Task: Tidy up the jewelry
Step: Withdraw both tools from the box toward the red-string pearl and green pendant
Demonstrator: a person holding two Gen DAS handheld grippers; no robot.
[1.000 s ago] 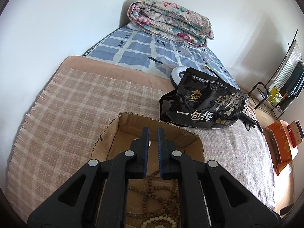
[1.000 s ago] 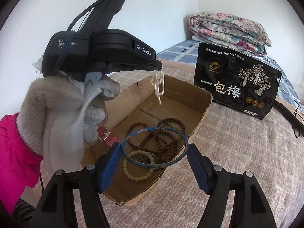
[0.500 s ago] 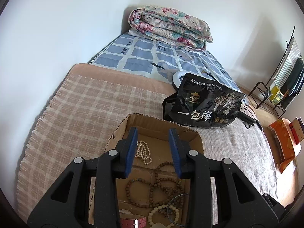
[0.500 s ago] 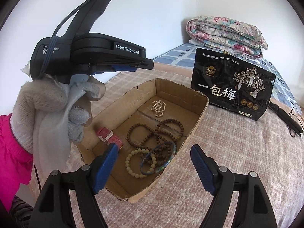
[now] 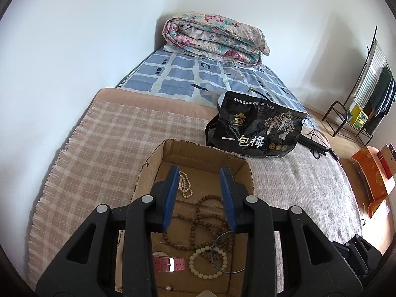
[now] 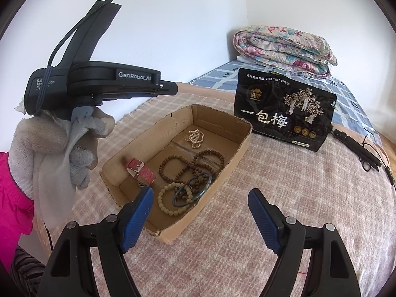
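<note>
An open cardboard box (image 6: 230, 163) (image 5: 148, 170) lies on the plaid blanket. In it lie a white pearl necklace (image 6: 195, 137) (image 5: 184, 184), brown wooden bead strings (image 6: 190, 163) (image 5: 200, 220), a pale bead bracelet (image 6: 170, 198) (image 5: 206, 262), a thin blue bangle (image 6: 193, 190) (image 5: 222, 252) and a red watch strap (image 6: 141, 170) (image 5: 168, 264). My left gripper (image 5: 200, 198) is open and empty above the box; the right wrist view shows it (image 6: 163, 89) held in a gloved hand. My right gripper (image 6: 200, 220) is open and empty, near the box's front corner.
A black snack bag (image 6: 284, 116) (image 5: 257, 131) stands behind the box. A folded floral quilt (image 5: 215, 39) lies at the far end of the bed. A black cable and device (image 6: 358, 151) lie to the right. A rack (image 5: 358, 109) stands on the floor.
My left gripper opened and dropped the pearl necklace into the box. My right gripper let the blue bangle fall into the box, then pulled back. Both are now empty.
</note>
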